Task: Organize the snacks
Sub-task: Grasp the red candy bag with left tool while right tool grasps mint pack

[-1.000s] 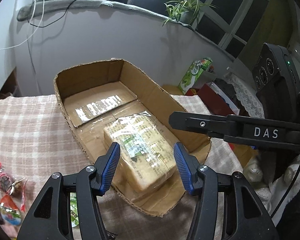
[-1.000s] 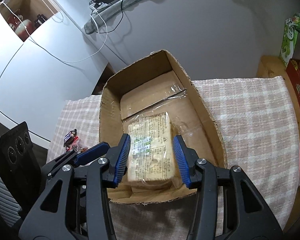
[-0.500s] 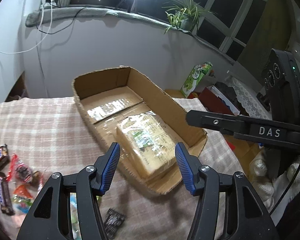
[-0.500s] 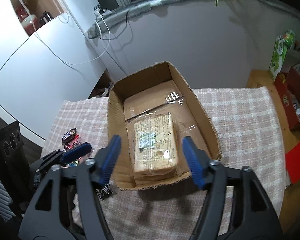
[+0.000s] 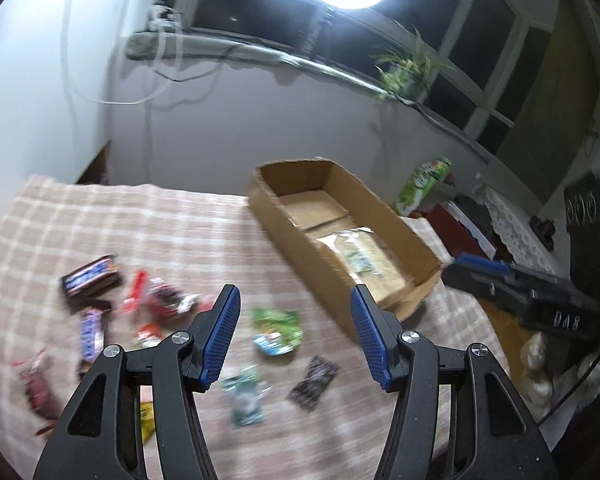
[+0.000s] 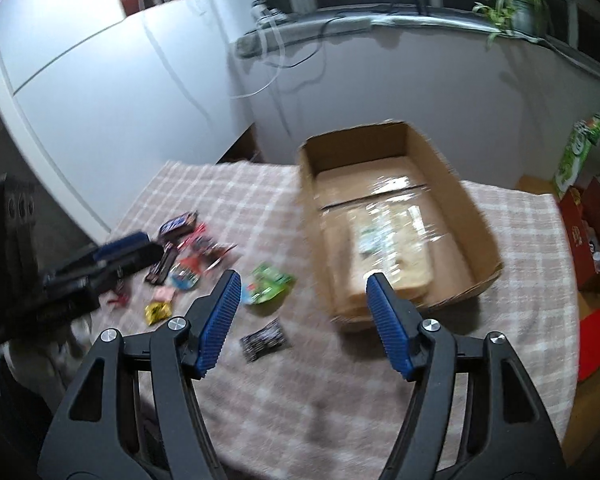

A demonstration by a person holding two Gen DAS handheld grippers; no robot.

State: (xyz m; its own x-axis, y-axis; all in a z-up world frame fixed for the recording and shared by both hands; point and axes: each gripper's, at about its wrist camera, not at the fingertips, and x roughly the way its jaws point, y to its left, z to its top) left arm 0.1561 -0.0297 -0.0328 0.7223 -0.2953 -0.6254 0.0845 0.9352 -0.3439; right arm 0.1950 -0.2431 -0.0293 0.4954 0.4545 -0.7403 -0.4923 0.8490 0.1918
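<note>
A cardboard box (image 5: 380,208) (image 6: 472,220) stands on the checked cloth with a clear-wrapped biscuit pack (image 5: 364,256) (image 6: 392,236) lying inside. Loose snacks lie left of it: a chocolate bar (image 5: 92,276), a green packet (image 5: 276,326) (image 6: 268,282), a black sachet (image 5: 314,376) (image 6: 266,338), a teal packet (image 5: 244,394) and a yellow one (image 6: 158,312). My left gripper (image 5: 294,300) hangs open above the green packet, holding nothing. My right gripper (image 6: 303,280) is open and empty between the snacks and the box's near corner.
A green carton (image 5: 424,184) (image 6: 580,148) and red boxes (image 6: 580,236) sit beyond the table's right edge. A white cabinet (image 6: 80,80) stands at the left, and a potted plant (image 5: 404,68) is on the window ledge. The cloth (image 5: 140,232) covers the tabletop.
Both grippers have backed away from the box and swung left towards the loose snacks. The right jaws widened. The wrapped pack stays in the box.
</note>
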